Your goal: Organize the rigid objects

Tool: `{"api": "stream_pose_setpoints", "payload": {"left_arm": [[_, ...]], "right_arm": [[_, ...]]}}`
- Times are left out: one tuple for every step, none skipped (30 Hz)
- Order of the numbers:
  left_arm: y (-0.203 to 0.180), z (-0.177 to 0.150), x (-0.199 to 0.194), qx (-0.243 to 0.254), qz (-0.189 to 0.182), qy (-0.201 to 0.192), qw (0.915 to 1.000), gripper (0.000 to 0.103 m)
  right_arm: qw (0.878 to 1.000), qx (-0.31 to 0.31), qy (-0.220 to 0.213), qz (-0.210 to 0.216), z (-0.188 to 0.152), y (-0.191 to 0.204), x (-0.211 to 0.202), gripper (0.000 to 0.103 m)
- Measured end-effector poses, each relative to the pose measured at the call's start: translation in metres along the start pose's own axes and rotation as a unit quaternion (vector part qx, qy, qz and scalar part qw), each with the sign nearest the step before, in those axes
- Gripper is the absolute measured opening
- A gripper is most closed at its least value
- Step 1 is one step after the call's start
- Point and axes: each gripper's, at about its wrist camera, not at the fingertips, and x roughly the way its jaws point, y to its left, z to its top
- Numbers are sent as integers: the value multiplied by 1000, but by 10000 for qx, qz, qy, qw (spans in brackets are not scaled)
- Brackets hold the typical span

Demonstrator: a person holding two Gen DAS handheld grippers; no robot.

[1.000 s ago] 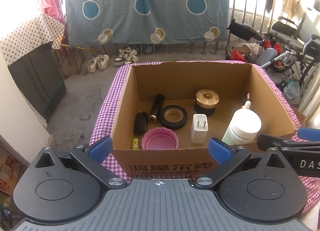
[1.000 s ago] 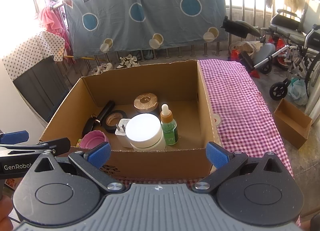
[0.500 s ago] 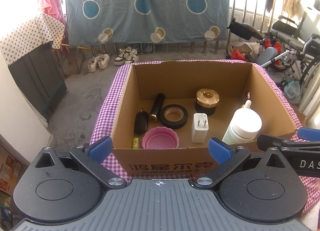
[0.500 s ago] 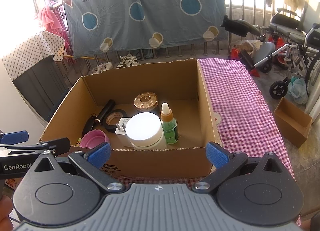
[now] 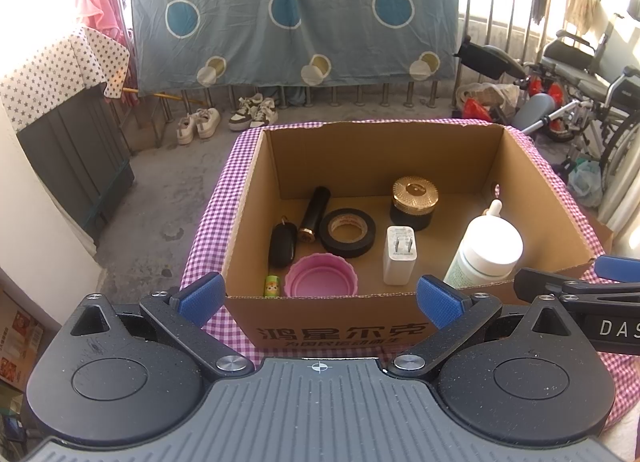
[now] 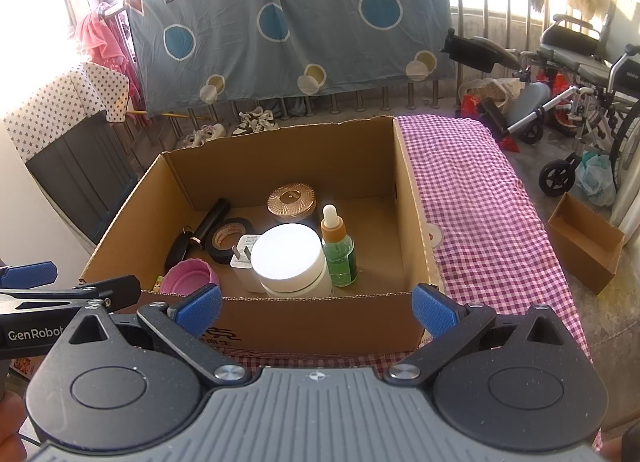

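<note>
Your left tongs (image 5: 318,296) and right tongs (image 6: 316,308) gape wide and empty before the cardboard box (image 6: 280,324). Inside it, the white jar (image 6: 290,258) touches the dropper bottle (image 6: 338,246); reaching in could topple either.

Left gripper (image 5: 318,298), right gripper (image 6: 316,304): black linkages, blue textured pads, ribbed grey body, silver screws.

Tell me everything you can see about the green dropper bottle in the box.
The green dropper bottle stands upright on the floor of the cardboard box, toward its right side. It has a translucent green body, an amber collar and a white rubber bulb. It stands right beside the white jar; contact is unclear. In the left view only its bulb shows.
</note>
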Motion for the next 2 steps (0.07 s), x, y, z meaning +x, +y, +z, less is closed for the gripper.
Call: {"api": "stream_pose_setpoints", "payload": {"left_arm": [[0, 0, 0, 0, 2, 3, 10000, 102], [0, 0, 0, 0, 1, 5, 10000, 102]], "right_arm": [[10000, 1, 2, 1, 0, 0, 0, 103], [10000, -1, 2, 1, 0, 0, 0, 103]]}}
